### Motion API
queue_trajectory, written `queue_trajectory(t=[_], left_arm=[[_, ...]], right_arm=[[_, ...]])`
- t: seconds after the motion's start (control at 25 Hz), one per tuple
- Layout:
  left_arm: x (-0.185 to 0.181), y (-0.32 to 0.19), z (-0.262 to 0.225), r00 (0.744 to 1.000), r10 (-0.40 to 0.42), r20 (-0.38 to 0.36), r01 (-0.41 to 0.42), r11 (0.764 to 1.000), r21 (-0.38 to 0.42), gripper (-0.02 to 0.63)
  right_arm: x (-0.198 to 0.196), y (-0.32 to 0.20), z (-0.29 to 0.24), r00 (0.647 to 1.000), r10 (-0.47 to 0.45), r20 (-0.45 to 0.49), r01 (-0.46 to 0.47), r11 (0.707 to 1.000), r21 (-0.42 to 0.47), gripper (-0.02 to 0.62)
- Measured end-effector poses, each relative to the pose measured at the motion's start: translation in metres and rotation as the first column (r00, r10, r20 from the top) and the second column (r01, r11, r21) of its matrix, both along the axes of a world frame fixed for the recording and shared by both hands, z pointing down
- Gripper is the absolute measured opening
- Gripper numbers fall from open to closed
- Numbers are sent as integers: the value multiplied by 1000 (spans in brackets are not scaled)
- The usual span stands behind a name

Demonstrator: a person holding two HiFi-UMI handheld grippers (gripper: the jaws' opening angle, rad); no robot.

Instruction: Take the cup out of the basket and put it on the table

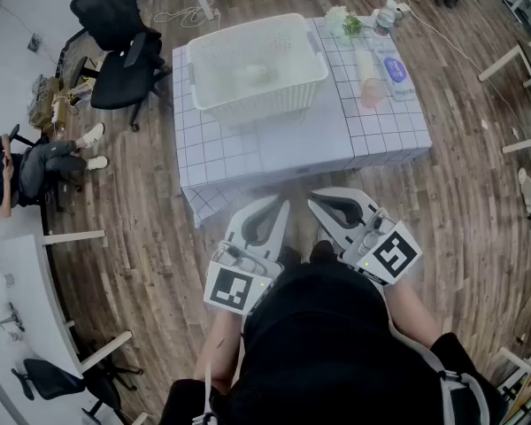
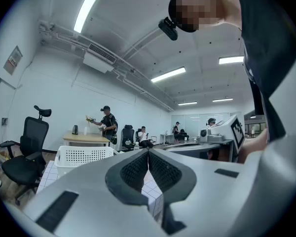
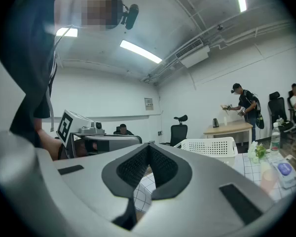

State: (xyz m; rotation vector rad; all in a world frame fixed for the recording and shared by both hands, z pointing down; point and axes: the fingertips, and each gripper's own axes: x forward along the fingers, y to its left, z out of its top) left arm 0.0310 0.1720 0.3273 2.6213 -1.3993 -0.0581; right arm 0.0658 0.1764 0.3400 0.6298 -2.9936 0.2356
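Head view: cup [image 1: 252, 74] inside basket [image 1: 274, 97], blurred; its axis unclear.

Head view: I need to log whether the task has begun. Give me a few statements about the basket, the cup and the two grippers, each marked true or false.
1. The white basket stands on the checked table. True.
2. The cup lies on the table beside the basket. False: it is inside the basket.
3. The left gripper is shut and empty. True.
4. The right gripper holds the cup. False: its jaws are together on nothing, well short of the basket.
5. A black office chair stands off the table's left side in the head view. True.
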Motion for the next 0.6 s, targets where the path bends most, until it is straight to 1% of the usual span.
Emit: queue_trajectory(t=[0.12, 0.24, 0.32, 0.48, 0.6], left_arm=[[-4, 1, 2, 1000, 0, 17, 0, 1000, 4, 11], [-4, 3, 1, 1000, 7, -4, -7, 1000, -1, 11], [-5, 3, 2, 1000, 10, -8, -10, 1000, -3, 11], [-9, 5, 2, 1000, 16, -7, -16, 1000, -3, 11], [-14, 5, 3, 1000, 19, -8, -19, 1000, -4, 11]], right_arm=[[-5, -1, -5, 1000, 6, 23, -6, 1000, 7, 12], [-10, 2, -6, 1000, -11, 29, 11, 1000, 16, 13], [-12, 1, -6, 999, 1, 36, -2, 1000, 21, 13], [-15, 1, -6, 999, 16, 48, -16, 1000, 1, 13], [-17, -2, -7, 997, 46, 70, -44, 999, -19, 14]])
